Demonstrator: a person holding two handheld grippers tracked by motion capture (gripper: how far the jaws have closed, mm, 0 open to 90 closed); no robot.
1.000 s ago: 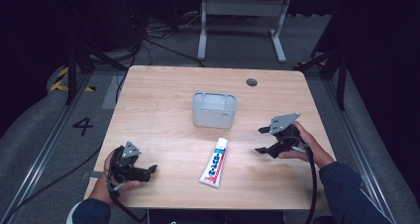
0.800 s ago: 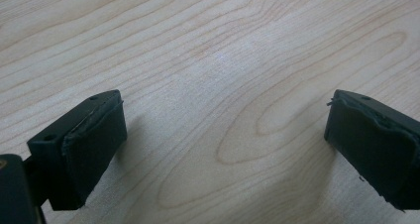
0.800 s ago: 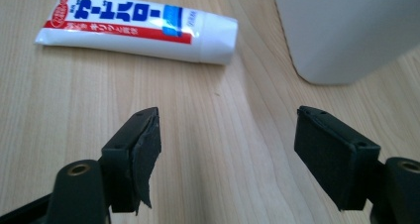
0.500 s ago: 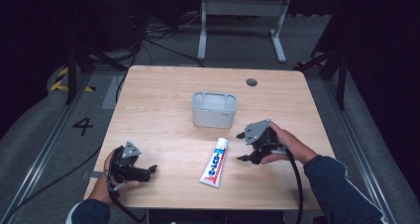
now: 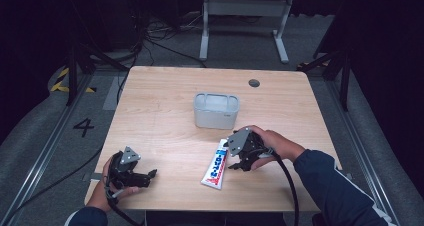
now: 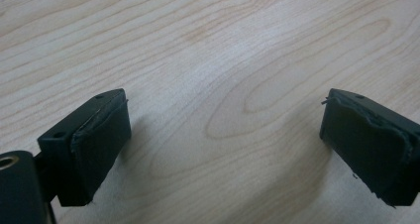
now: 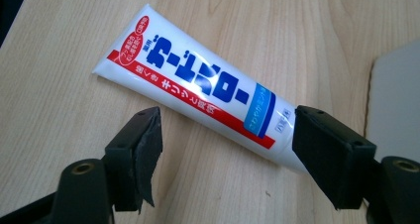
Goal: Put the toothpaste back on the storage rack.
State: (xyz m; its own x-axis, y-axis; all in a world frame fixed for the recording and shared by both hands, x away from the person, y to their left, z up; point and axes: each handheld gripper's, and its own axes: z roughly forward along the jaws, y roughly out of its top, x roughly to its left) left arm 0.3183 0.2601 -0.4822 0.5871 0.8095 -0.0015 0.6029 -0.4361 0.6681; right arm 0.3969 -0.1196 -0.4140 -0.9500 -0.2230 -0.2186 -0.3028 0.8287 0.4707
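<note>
Toothpaste tube (image 5: 215, 164) lies lengthwise toward the surface's near edge, just beside the nearer right hand-held gripper (image 5: 233, 156), jaws open, empty

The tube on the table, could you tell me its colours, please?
The tube is white with blue and red lettering; right gripper view shows it best.

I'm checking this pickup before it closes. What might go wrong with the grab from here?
The right gripper is open, its jaws straddling the toothpaste tube near the cap end, so the flat tail may droop once lifted. The tube lies slantwise between the jaws; closing could twist it. The translucent plastic container stands close behind.
</note>
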